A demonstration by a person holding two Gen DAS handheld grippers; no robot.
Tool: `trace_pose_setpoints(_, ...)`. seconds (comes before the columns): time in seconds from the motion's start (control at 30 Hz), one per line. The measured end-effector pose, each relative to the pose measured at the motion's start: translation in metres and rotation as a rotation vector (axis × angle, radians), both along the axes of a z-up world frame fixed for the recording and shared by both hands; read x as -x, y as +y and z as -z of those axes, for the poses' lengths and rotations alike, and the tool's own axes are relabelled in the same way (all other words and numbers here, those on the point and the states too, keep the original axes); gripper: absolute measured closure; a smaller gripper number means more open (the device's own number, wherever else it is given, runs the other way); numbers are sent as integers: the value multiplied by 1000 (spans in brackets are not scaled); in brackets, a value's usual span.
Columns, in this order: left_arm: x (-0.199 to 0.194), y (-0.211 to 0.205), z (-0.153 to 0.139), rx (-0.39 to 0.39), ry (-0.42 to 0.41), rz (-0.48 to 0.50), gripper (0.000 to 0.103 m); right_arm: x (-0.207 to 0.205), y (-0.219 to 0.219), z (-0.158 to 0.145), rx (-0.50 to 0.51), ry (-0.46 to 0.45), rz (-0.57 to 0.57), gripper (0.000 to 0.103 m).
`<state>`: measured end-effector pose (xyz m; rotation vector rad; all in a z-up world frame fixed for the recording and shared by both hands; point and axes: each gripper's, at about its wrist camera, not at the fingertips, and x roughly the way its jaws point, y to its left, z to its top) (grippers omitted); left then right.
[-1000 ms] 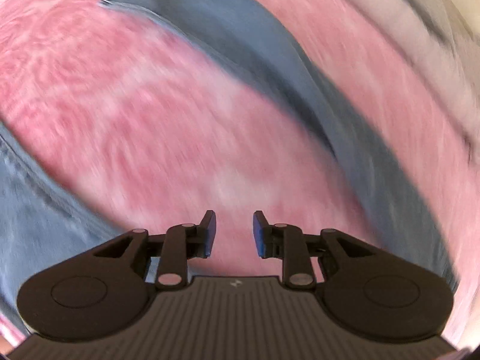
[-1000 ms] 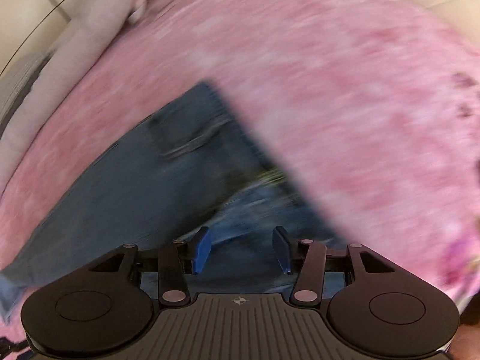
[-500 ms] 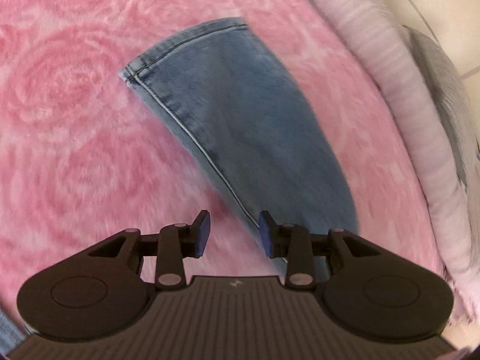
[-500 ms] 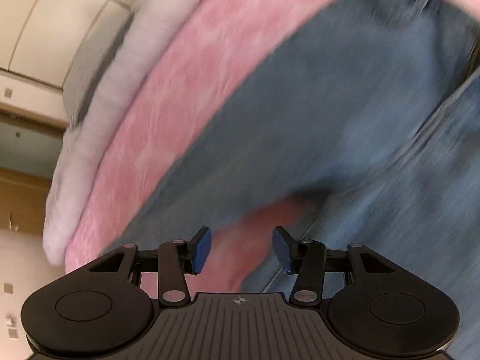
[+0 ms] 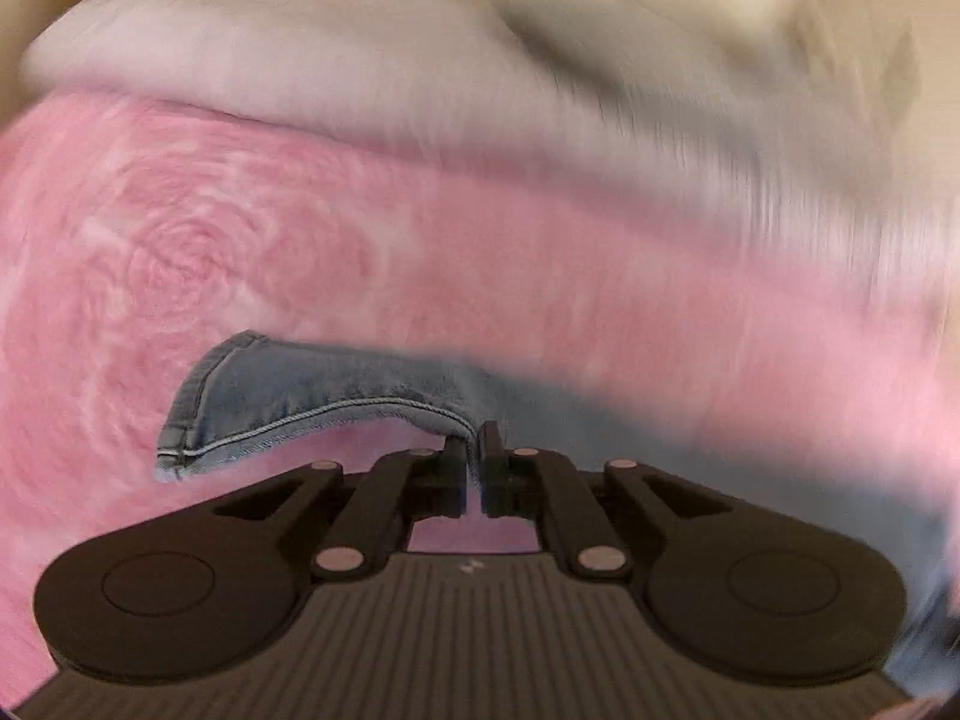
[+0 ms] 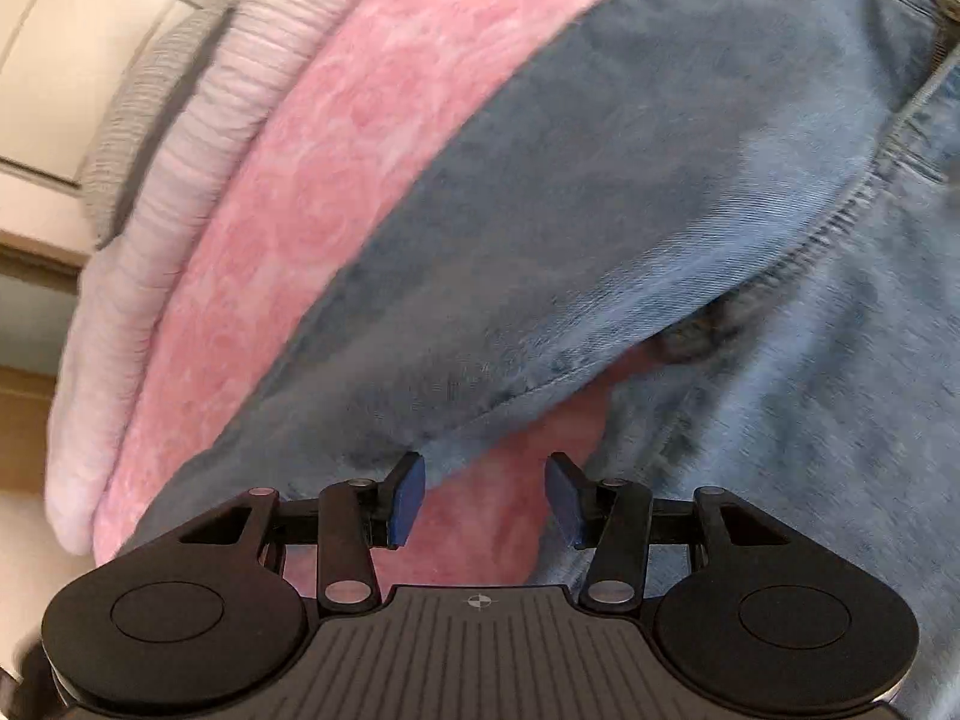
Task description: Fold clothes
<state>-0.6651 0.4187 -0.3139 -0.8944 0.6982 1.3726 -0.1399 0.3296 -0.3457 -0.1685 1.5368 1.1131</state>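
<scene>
Jeans: the blue denim jeans [image 6: 630,192] lie on the pink plush rose-patterned blanket [image 6: 336,168].
Leg end: its hem [image 5: 198,408] lies left of the black left gripper [image 5: 474,450], whose fingers clamp the side seam.
Crotch: ahead and right of the black right gripper [image 6: 486,492], fingers apart above blanket.
Edge: a pale ribbed cover [image 5: 270,60] lies beyond the blanket.

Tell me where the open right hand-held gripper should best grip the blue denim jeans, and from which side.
Probably the seamed inner edge of the blue denim jeans, where the leg lifts off the pink rose-patterned blanket just ahead of the right hand-held gripper. Come straight forward, one finger under the raised fold. The left hand-held gripper is pinching the other leg's side seam near the hem.
</scene>
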Motion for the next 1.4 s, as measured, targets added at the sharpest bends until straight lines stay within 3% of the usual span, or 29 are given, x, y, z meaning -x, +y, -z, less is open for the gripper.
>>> trace_pose_setpoints(0.07,6,-3,46,175,2,-10,94,-1,-8,3,27,38,34,54)
trace_pose_setpoints(0.1,11,-8,54,186,-41,-69,93,-1,-11,3,35,49,45,54)
trace_pose_setpoints(0.27,40,-30,56,112,-244,-364,91,1,-14,6,21,65,59,54)
trace_pose_setpoints(0.37,61,-37,56,111,-331,-467,82,4,-13,8,20,68,78,54)
trace_pose_setpoints(0.5,91,-50,63,105,-386,-598,79,12,-12,8,30,58,67,54)
trace_pose_setpoints(0.63,93,-35,68,96,-274,-555,82,17,-9,11,46,23,29,54)
trace_pose_setpoints(0.77,71,-30,52,72,-33,-397,76,20,-12,-1,15,13,-42,54)
trace_pose_setpoints(0.9,71,-62,42,98,128,-468,79,10,-30,-21,16,-111,-127,54)
trace_pose_setpoints(1.0,68,-114,23,99,100,-537,81,-7,-50,-34,40,-270,-178,54)
trace_pose_setpoints(1.1,34,-165,14,122,45,-492,81,-19,-72,-38,47,-459,-226,54)
trace_pose_setpoints(1.27,-44,-224,30,165,5,-387,81,-22,-111,-22,40,-756,-456,54)
trace_pose_setpoints(1.3,-57,-233,37,174,20,-384,80,-21,-119,-11,47,-793,-506,54)
trace_pose_setpoints(1.4,-86,-258,40,104,133,-406,80,-30,-158,11,37,-840,-595,54)
